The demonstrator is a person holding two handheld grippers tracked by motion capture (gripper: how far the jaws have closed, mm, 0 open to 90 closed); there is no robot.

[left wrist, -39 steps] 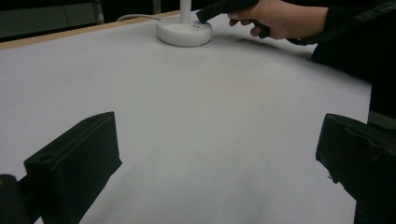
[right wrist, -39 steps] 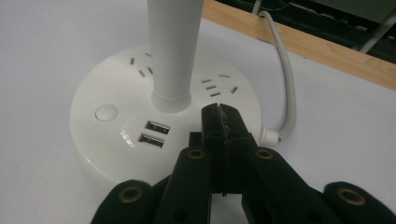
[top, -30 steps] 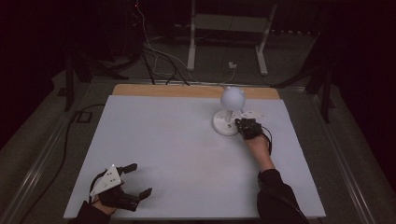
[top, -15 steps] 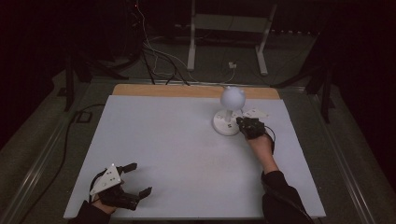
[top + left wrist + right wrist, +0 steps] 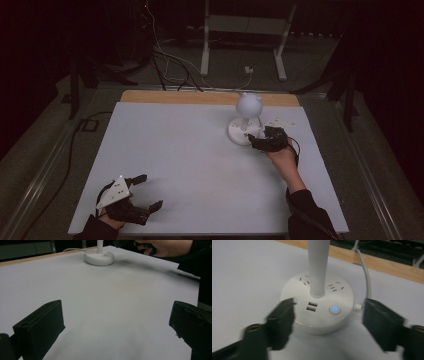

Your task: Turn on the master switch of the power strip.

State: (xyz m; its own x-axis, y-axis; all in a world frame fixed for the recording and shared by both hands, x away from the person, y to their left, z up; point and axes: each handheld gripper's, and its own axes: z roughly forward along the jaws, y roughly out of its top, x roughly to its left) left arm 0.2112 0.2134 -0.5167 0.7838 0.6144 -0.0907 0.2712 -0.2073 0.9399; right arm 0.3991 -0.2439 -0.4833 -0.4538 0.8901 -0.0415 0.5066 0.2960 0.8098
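On white table (image 5: 190, 150) — dark room

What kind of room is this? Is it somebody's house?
Probably not a house; it looks like a lab or recording room. A white-covered table stands in the dark, cables trail over the floor, and a metal stand rises behind.

— Where was the left gripper (image 5: 142, 191)?
— Low at the near left, jaws spread wide.
— And the right gripper (image 5: 253, 141)?
— Far right, forearm stretched forward — jaws also parted.
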